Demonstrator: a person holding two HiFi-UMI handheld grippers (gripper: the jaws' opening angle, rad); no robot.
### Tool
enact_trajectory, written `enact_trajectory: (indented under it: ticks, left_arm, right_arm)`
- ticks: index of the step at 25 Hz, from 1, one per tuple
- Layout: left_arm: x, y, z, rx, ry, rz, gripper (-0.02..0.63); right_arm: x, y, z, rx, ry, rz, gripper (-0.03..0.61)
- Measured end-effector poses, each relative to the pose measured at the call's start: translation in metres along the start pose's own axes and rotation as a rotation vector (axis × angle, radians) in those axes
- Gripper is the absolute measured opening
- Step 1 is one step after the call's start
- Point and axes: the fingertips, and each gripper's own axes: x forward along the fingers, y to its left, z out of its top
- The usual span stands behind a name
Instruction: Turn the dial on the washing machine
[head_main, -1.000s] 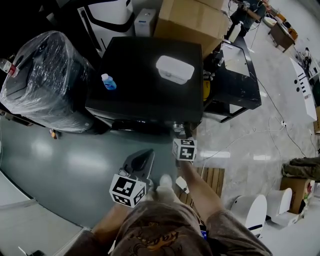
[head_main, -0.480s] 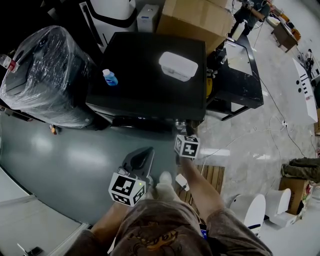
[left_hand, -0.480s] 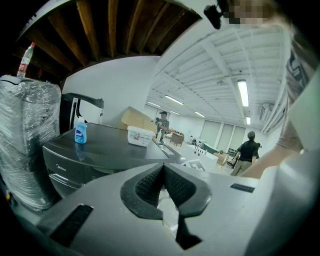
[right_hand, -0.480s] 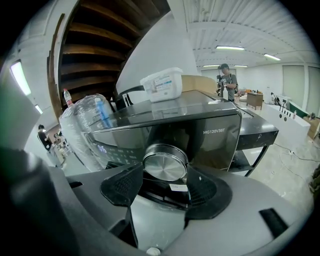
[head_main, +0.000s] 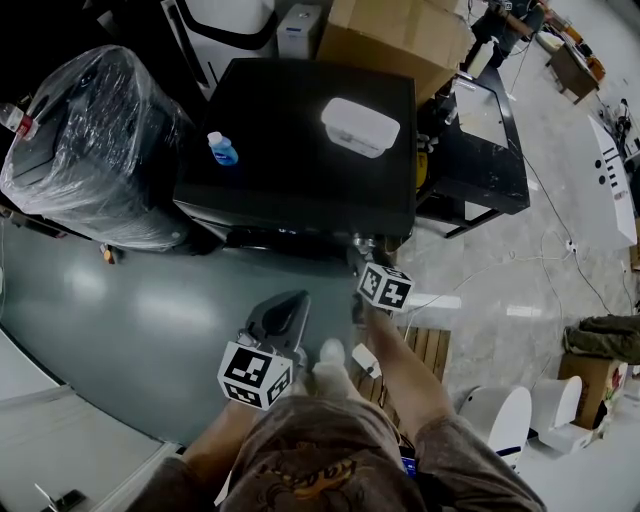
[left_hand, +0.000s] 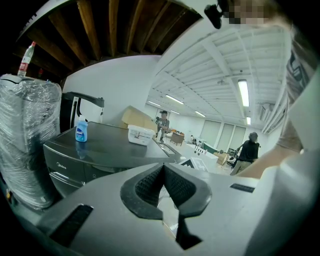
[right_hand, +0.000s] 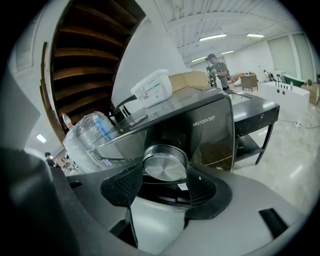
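Note:
The black washing machine (head_main: 290, 150) stands ahead of me, its front panel facing me. Its round silver dial (right_hand: 165, 166) sits at the panel's right end. My right gripper (head_main: 361, 250) is on that dial, and in the right gripper view (right_hand: 165, 176) its ribbed pads (right_hand: 125, 186) press the dial's rim on both sides. The gripper is rolled to one side. My left gripper (head_main: 288, 306) hangs lower, in front of the machine and apart from it. Its jaws (left_hand: 162, 170) are shut with nothing between them.
A blue bottle (head_main: 220, 150) and a white lidded box (head_main: 360, 127) stand on the machine's top. A plastic-wrapped appliance (head_main: 95, 150) is on its left, a black table (head_main: 480, 150) on its right, cardboard boxes (head_main: 395, 40) behind. A wooden pallet (head_main: 425, 355) lies by my right leg.
The right gripper has rolled clockwise on the dial; its marker cube now sits tilted. The left gripper has stayed where it was.

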Motion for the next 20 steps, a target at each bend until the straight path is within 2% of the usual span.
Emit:
enact_trajectory:
  ticks: [6,20]
  left_arm:
    - [0.0009,-0.0005,0.0021,0.003,-0.001,-0.005,-0.003]
    - [-0.0001,-0.0023,-0.0049,0.005,0.014,-0.009,-0.003]
  right_arm:
    - [-0.0008,0.0009,0.0050,0.137,-0.024,0.067,0.253]
    - [0.0002,-0.0007,0.0058,0.379,-0.050,0.168,0.253]
